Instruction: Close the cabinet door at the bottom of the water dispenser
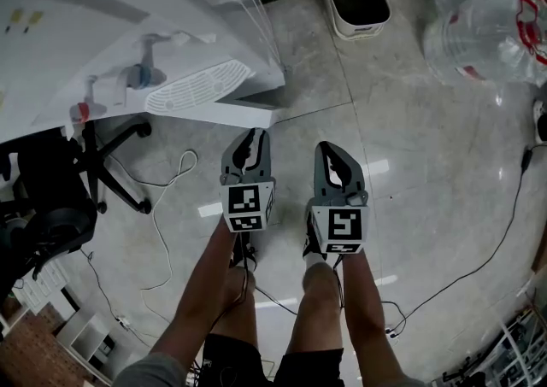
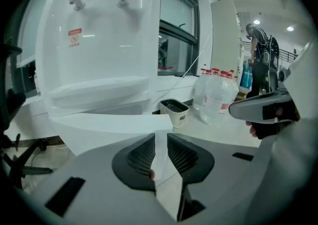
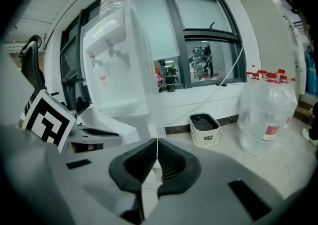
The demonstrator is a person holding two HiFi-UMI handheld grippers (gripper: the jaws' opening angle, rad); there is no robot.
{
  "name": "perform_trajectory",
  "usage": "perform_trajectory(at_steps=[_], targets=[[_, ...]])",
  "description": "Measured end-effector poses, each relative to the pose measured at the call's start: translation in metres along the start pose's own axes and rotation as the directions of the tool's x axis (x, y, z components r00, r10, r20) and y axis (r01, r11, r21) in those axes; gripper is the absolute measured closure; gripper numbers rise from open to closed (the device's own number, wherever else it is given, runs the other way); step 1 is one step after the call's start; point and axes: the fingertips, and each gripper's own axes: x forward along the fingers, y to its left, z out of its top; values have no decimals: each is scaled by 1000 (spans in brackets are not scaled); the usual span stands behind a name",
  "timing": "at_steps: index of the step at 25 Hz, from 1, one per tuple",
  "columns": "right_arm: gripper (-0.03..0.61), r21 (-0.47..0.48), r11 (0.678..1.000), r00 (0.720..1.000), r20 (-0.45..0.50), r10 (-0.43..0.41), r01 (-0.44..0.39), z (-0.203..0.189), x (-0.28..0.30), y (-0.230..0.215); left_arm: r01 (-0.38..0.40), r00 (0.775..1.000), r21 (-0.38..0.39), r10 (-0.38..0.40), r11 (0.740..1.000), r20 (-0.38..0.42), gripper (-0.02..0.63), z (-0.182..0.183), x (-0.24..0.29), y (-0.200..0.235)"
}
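Cabinet door (image 2: 104, 132), left tool (image 2: 161, 144) slightly open

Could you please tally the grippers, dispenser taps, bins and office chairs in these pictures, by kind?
Grippers: 2, left gripper and right gripper
Dispenser taps: 2, red tap and blue tap
Bins: 1, white bin
Office chairs: 1, black office chair
Total: 6

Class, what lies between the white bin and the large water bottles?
Bare floor only; the head view shows nothing between the white bin and the water bottles.
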Motion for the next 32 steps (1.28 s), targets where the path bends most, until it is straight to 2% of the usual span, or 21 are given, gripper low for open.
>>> perform_trajectory(at_steps=[13, 32], targets=[[557, 3, 1000, 999, 48, -17, 17, 11, 22, -18, -5, 999, 41, 3, 999, 49, 520, 23, 32, 4], [557, -7, 999, 993, 110, -41, 42, 24, 50, -32, -28, 993, 61, 21, 998, 118, 520, 50, 65, 22]])
